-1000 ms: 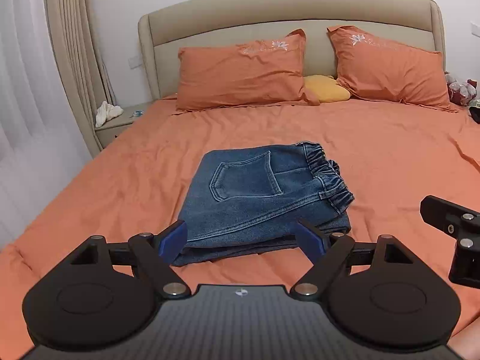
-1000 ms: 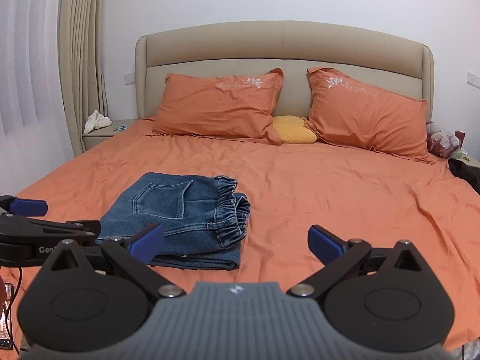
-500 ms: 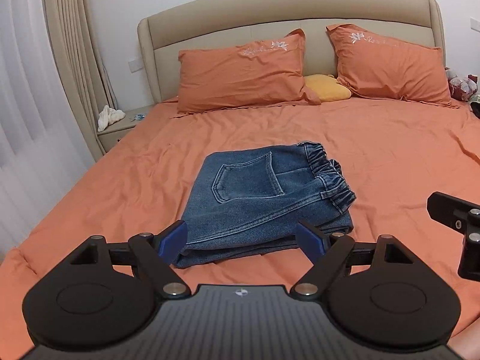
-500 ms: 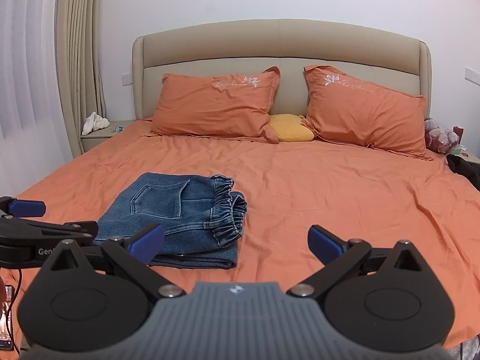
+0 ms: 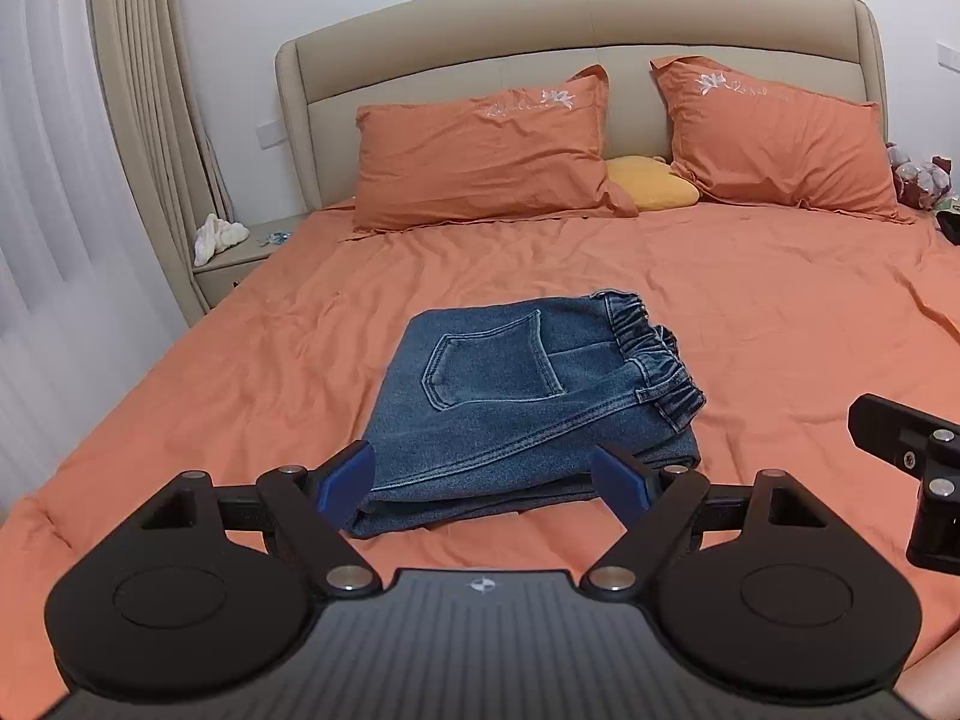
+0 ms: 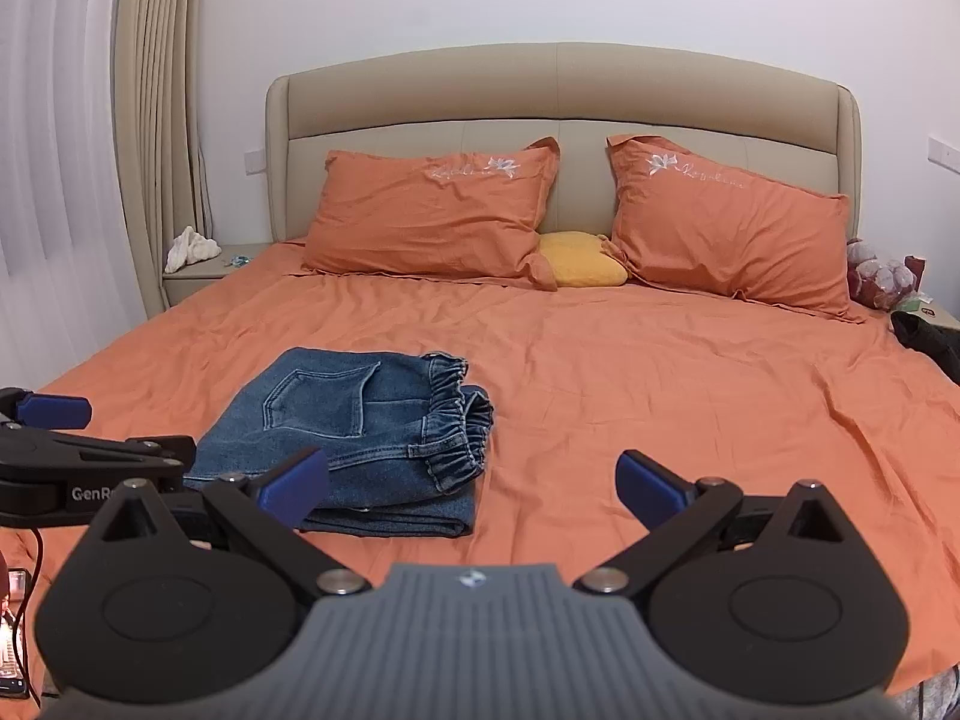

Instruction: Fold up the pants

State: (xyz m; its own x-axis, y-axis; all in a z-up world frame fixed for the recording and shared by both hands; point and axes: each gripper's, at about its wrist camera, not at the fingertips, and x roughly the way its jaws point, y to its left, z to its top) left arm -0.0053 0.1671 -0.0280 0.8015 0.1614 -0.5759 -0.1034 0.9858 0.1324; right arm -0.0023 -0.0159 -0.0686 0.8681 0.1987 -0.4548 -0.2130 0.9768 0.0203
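We find both grippers, left (image 5: 485,483) and right (image 6: 474,489), wide open, empty, and drawn back further from the jeans (image 5: 528,402), folded on the bed (image 5: 780,312); folding appears complete.

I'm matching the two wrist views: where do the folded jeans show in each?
Left wrist: folded jeans lie at centre, just beyond the open left gripper.
Right wrist: folded jeans lie left of centre, behind the right gripper's left fingertip.
Shared landmark: yellow cushion between the orange pillows.
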